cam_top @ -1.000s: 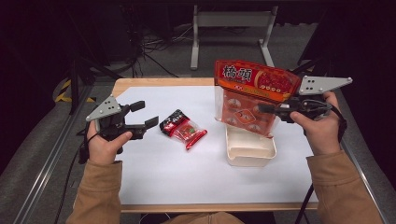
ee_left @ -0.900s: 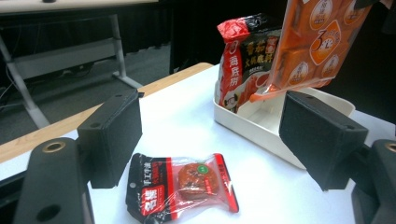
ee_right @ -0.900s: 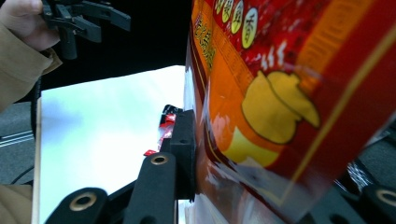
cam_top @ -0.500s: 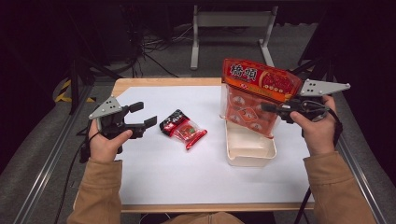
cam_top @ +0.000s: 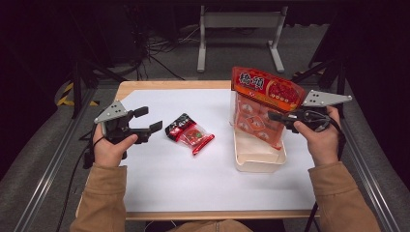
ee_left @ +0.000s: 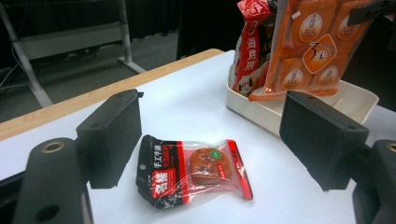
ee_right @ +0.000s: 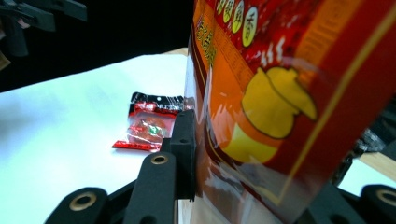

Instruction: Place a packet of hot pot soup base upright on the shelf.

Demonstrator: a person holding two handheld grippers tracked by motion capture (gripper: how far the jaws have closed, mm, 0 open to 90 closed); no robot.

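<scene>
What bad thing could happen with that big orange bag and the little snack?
The right gripper pinches the big orange bag by one edge while it stands in the cream tray, so it might slip or flop over the low wall. The left gripper is open near the small snack packet; that smooth wrapper could slide away on the white table.

right tongs (cam_top: 273, 117) shifted orange bag (cam_top: 261, 108) rightward over tray (cam_top: 258, 162); left tongs (cam_top: 149, 121) edged slightly up.
</scene>
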